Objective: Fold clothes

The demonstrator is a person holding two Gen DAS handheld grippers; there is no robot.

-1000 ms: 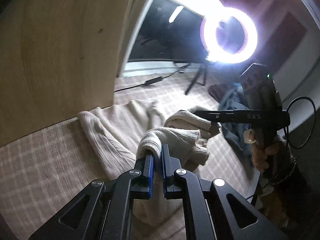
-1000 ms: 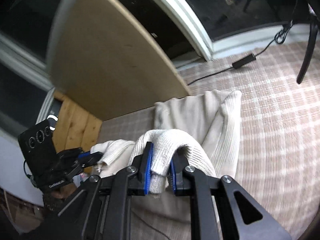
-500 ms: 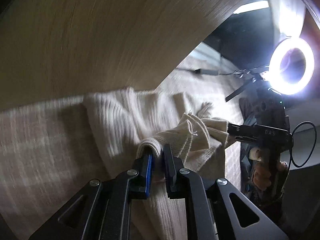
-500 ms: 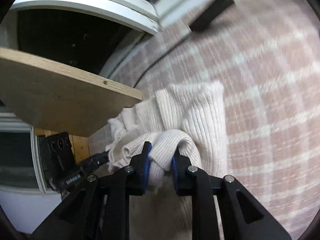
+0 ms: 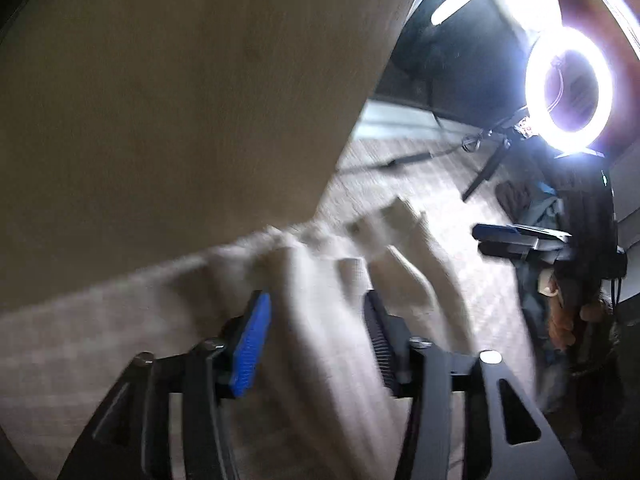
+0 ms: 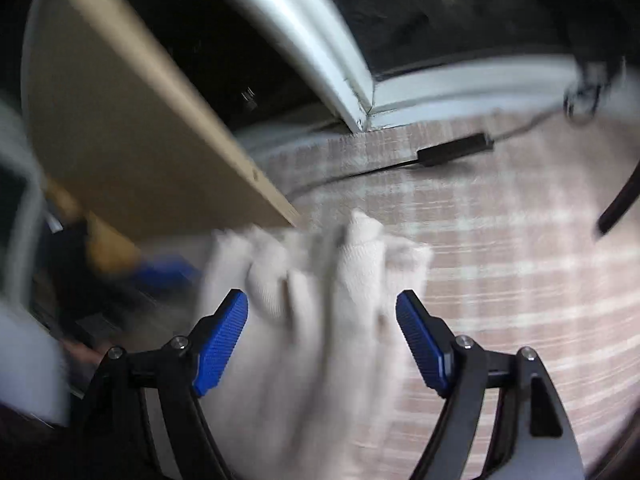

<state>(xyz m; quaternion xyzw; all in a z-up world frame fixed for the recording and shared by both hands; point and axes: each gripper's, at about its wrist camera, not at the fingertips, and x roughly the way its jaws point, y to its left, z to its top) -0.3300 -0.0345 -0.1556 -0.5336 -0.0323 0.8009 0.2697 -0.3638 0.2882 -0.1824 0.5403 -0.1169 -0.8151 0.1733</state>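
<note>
A cream ribbed knit garment [image 5: 340,320] lies on the checked cloth surface [image 5: 100,328], blurred by motion. My left gripper [image 5: 316,328] is open, its blue pads apart above the garment. In the right wrist view the same garment [image 6: 320,320] lies bunched below my right gripper [image 6: 322,332], which is open wide with nothing between its pads. The right gripper also shows in the left wrist view [image 5: 520,240], held by a hand at the right.
A light wooden board [image 5: 180,100] leans at the left, close to the garment; it also shows in the right wrist view [image 6: 120,140]. A ring light [image 5: 568,88] on a tripod stands behind. A black cable and adapter [image 6: 456,152] lie on the cloth. Dark clothes [image 5: 532,204] lie at the right.
Both grippers have opened and let go of the cream garment, which has dropped onto the cloth. Both views swung and are blurred.
</note>
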